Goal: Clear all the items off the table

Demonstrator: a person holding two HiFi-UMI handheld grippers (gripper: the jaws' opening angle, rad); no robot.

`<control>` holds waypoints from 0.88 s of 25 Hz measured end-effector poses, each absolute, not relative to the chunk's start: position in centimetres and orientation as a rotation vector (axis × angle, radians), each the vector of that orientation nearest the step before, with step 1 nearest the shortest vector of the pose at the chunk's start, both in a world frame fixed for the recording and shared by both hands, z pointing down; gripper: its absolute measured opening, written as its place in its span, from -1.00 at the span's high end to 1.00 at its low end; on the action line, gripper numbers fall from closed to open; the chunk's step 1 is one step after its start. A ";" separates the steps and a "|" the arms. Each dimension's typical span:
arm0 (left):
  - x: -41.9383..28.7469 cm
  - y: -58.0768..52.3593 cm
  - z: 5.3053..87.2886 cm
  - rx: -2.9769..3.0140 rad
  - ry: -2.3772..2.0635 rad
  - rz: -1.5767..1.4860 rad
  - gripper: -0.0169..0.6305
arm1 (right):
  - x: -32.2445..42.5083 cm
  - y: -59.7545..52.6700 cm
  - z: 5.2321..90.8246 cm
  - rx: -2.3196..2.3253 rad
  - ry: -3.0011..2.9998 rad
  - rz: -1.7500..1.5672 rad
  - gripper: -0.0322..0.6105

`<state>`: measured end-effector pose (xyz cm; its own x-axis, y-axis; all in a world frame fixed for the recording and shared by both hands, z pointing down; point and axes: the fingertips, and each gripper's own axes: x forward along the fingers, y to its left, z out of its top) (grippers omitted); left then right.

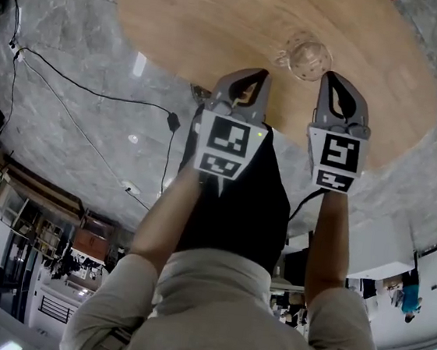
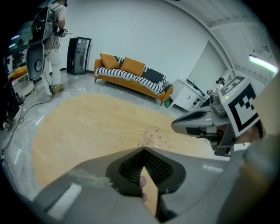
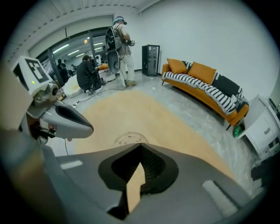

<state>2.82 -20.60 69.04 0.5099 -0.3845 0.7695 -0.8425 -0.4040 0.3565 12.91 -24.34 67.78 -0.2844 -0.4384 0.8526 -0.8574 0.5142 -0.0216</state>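
Observation:
A clear glass cup [image 1: 306, 56] stands on the oval wooden table [image 1: 221, 14], near its front edge. My left gripper [image 1: 260, 75] hangs just left of the cup and my right gripper [image 1: 328, 76] just right of it; both are apart from it. In the left gripper view, the jaws of the left gripper [image 2: 143, 149] meet at the tips with nothing between them, and the cup [image 2: 155, 136] sits just beyond. The right gripper [image 3: 140, 145] is likewise shut and empty, the cup [image 3: 127, 139] peeking over its tips.
An orange sofa [image 2: 131, 75] with a striped throw stands beyond the table, next to a black cabinet [image 2: 78, 54]. A black cable [image 1: 94, 93] runs over the marble floor at left. People [image 3: 120, 41] stand and sit by the glass wall.

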 end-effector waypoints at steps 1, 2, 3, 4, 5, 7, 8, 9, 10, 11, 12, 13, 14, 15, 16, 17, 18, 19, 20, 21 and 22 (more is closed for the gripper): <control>2.9 -20.9 69.1 1.993 -1.003 0.770 0.89 | 13.1 -24.7 68.0 1.056 -1.895 0.615 0.88; 3.0 -21.2 69.2 1.991 -1.004 0.770 0.89 | 13.3 -24.9 68.2 1.044 -1.883 0.609 0.88; 3.1 -21.5 69.3 1.988 -1.004 0.768 0.89 | 13.4 -25.2 68.5 1.029 -1.873 0.605 0.88; 3.1 -21.8 69.5 1.984 -1.004 0.767 0.89 | 13.5 -25.4 68.8 1.011 -1.864 0.601 0.88; 3.1 -22.0 69.6 1.980 -1.003 0.765 0.89 | 13.4 -25.6 69.1 0.993 -1.857 0.598 0.88; 3.2 -22.3 69.9 1.971 -0.999 0.763 0.89 | 13.4 -26.0 69.6 0.968 -1.845 0.593 0.88; 3.3 -22.4 70.1 1.967 -0.996 0.763 0.89 | 13.4 -26.1 69.8 0.959 -1.838 0.586 0.88; 3.3 -22.4 70.2 1.963 -0.993 0.763 0.89 | 13.5 -26.2 70.0 0.948 -1.830 0.576 0.88; 3.3 -22.5 70.3 1.959 -0.990 0.763 0.89 | 13.5 -26.2 70.2 0.933 -1.821 0.565 0.88; 3.4 -22.6 70.4 1.956 -0.989 0.761 0.89 | 13.5 -26.3 70.4 0.918 -1.812 0.555 0.88; 3.4 -22.7 70.5 1.953 -0.990 0.759 0.89 | 13.6 -26.3 70.7 0.906 -1.802 0.550 0.88; 3.6 -22.8 70.6 1.950 -0.991 0.756 0.89 | 13.7 -26.3 70.9 0.898 -1.793 0.548 0.88; 3.7 -22.8 70.7 1.946 -0.992 0.753 0.89 | 13.9 -26.4 71.1 0.893 -1.784 0.544 0.88; 4.0 -22.8 70.8 1.942 -0.993 0.750 0.89 | 14.1 -26.5 71.3 0.889 -1.774 0.536 0.87; 4.2 -22.8 70.9 1.939 -0.992 0.746 0.89 | 14.3 -26.6 71.5 0.883 -1.764 0.524 0.87; 4.3 -22.7 71.0 1.935 -0.990 0.742 0.89 | 14.3 -26.6 71.7 0.876 -1.756 0.515 0.87; 4.4 -22.7 71.1 1.933 -0.987 0.739 0.88 | 14.2 -26.6 71.9 0.866 -1.752 0.512 0.86; 4.5 -22.6 71.1 1.932 -0.985 0.737 0.89 | 14.0 -26.5 72.0 0.855 -1.754 0.521 0.82; 4.5 -22.5 71.1 1.931 -0.983 0.735 0.89 | 13.8 -26.4 72.1 0.846 -1.759 0.537 0.70; 4.6 -22.5 71.1 1.930 -0.982 0.734 0.89 | 13.7 -26.3 72.2 0.839 -1.762 0.554 0.69; 4.6 -22.5 71.1 1.929 -0.983 0.733 0.89 | 13.6 -26.3 72.2 0.836 -1.763 0.564 0.69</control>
